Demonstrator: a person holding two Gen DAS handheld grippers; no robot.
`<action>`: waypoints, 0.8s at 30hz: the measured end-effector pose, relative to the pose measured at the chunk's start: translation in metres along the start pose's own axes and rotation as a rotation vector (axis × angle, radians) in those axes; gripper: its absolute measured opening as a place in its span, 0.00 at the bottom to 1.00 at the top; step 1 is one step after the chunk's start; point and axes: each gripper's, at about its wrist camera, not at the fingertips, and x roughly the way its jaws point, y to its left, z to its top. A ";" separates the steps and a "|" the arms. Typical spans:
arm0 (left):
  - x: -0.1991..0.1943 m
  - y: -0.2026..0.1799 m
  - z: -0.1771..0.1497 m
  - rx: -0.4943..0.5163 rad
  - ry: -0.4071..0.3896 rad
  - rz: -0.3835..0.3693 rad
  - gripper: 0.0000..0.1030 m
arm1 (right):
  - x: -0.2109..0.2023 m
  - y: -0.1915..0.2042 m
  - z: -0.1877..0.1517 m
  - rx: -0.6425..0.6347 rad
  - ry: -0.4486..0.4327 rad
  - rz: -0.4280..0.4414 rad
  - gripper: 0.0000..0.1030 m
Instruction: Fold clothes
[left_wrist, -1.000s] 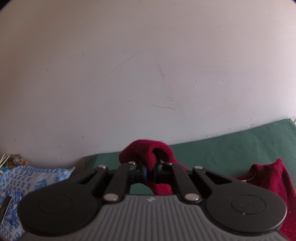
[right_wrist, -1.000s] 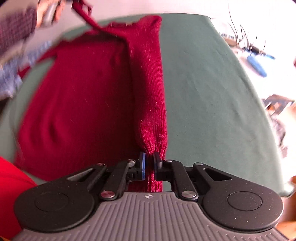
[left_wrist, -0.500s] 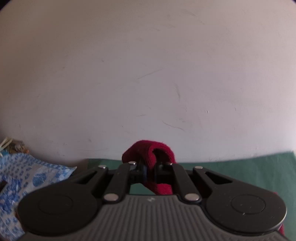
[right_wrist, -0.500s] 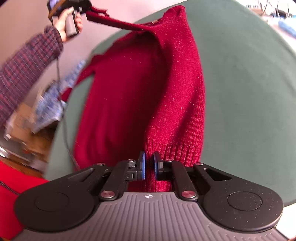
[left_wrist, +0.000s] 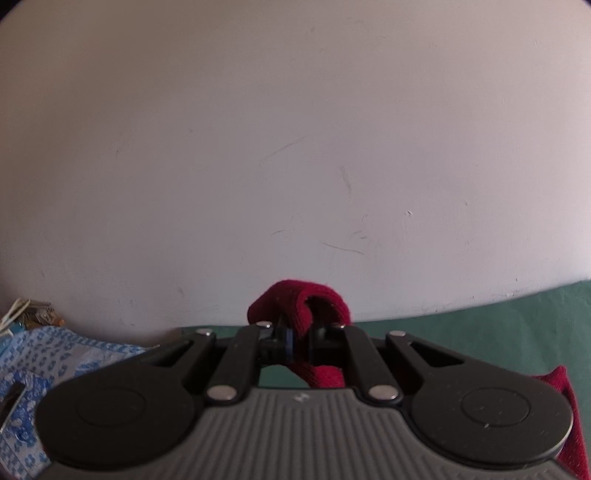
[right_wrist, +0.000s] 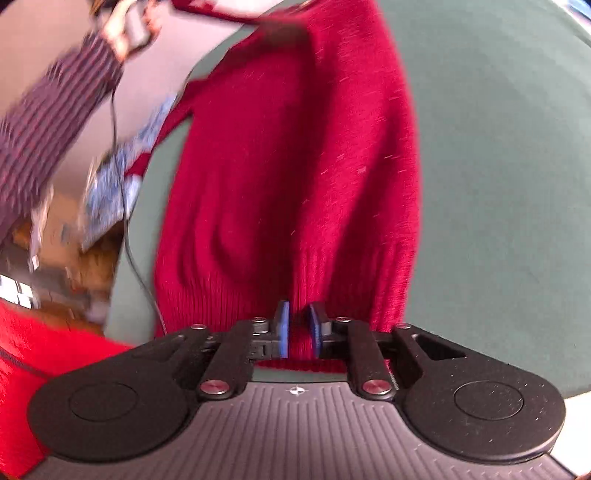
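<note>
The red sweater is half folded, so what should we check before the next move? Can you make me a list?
1. Left gripper shut on the red sweater: ok.
2. Right gripper letting go: ok, opening, hem ribbing still between its fingers.
3. Sweater lying on the green table cover: ok.
4. Folded side flat: cannot tell, picture blurred.
5. Blue patterned cloth away from the sweater: ok.

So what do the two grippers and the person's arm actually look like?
Both grippers, left gripper and right gripper, are alike: a ribbed grey body, black linkage arms with silver pins, two round black discs, and blue-padded fingers. The sleeve is dark plaid, and a thin black cable hangs below it.
</note>
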 end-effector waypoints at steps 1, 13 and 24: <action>0.000 0.002 0.001 -0.007 0.005 -0.002 0.06 | 0.002 0.006 0.002 -0.035 0.009 -0.026 0.18; -0.007 -0.004 -0.011 0.064 0.005 0.017 0.13 | -0.011 0.006 0.001 -0.108 -0.063 -0.376 0.25; 0.008 0.005 -0.036 0.082 0.059 0.050 0.16 | -0.011 0.014 0.002 -0.225 -0.020 -0.495 0.06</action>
